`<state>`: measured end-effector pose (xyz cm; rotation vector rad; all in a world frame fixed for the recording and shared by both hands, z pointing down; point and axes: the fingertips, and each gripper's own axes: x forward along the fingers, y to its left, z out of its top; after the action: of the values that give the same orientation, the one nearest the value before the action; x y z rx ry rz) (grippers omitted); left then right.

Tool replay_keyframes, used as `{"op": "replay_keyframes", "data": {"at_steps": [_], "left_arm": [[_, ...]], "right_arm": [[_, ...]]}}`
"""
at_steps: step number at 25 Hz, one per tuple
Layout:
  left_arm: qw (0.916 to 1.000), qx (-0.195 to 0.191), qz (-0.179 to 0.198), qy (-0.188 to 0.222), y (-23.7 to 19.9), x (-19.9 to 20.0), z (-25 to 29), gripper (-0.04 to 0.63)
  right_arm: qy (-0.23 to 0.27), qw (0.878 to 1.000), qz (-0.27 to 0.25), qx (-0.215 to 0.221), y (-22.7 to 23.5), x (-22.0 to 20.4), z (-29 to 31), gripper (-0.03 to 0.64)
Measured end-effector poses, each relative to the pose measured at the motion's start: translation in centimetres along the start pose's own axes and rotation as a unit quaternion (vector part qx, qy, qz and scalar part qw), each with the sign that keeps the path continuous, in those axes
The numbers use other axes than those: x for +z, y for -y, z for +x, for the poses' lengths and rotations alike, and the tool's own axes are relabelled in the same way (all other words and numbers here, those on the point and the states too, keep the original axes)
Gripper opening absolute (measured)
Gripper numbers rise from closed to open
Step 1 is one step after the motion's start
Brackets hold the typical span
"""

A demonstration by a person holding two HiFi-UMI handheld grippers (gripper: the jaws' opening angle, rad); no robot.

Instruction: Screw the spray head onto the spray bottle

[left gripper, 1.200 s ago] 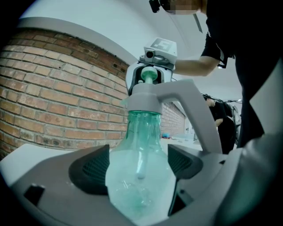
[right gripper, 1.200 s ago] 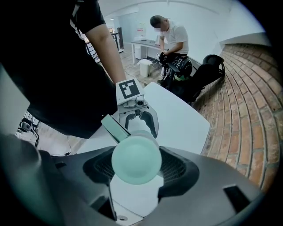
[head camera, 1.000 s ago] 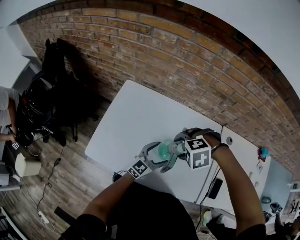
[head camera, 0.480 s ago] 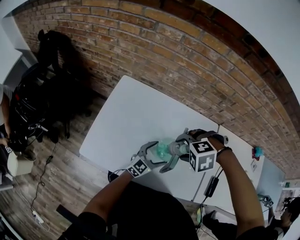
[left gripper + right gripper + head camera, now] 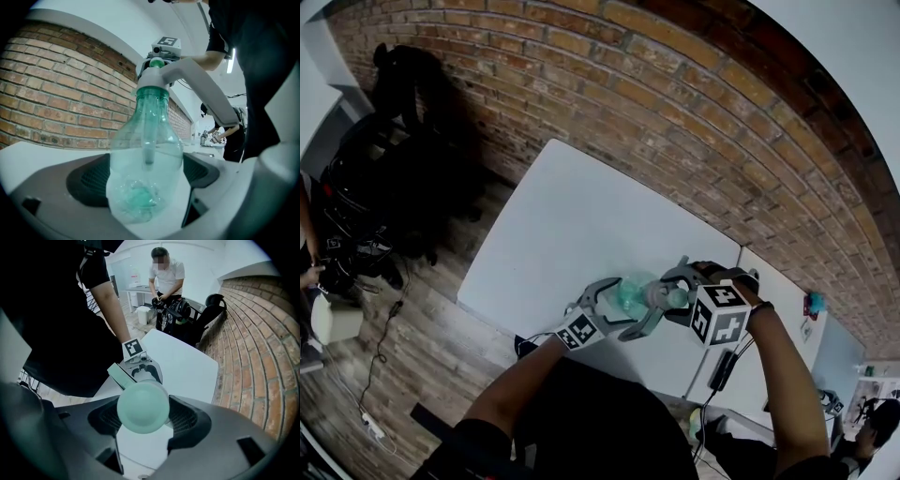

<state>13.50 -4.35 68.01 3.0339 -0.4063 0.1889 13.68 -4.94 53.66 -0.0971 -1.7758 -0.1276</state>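
Standing upright on the white table (image 5: 572,216), the clear green spray bottle (image 5: 145,154) sits between the jaws of the left gripper (image 5: 622,305), just opened wide and not squeezing it, while the downward-pointing right gripper (image 5: 668,296) pinches the mint spray head (image 5: 143,407) on the bottle's neck.

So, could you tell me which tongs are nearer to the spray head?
Right. The right tongs grip the spray head from above; the left tongs, which have just been opening, flank the bottle lower down.
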Motion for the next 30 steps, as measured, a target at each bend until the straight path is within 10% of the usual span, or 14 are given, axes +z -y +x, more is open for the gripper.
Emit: {"op": "replay_keyframes", "data": {"at_steps": [20,30], "left_arm": [[0.9999,0.009,-0.011,0.004,0.05,-0.08,-0.15,0.471],[0.9999,0.011,-0.011,0.003,0.18,-0.04,-0.13,0.471]], "right_arm": [[0.044,0.976,0.207,-0.056,0.70,0.11,-0.27,0.270],[0.061,0.973,0.211,-0.066,0.65,0.12,-0.37,0.270]]}}
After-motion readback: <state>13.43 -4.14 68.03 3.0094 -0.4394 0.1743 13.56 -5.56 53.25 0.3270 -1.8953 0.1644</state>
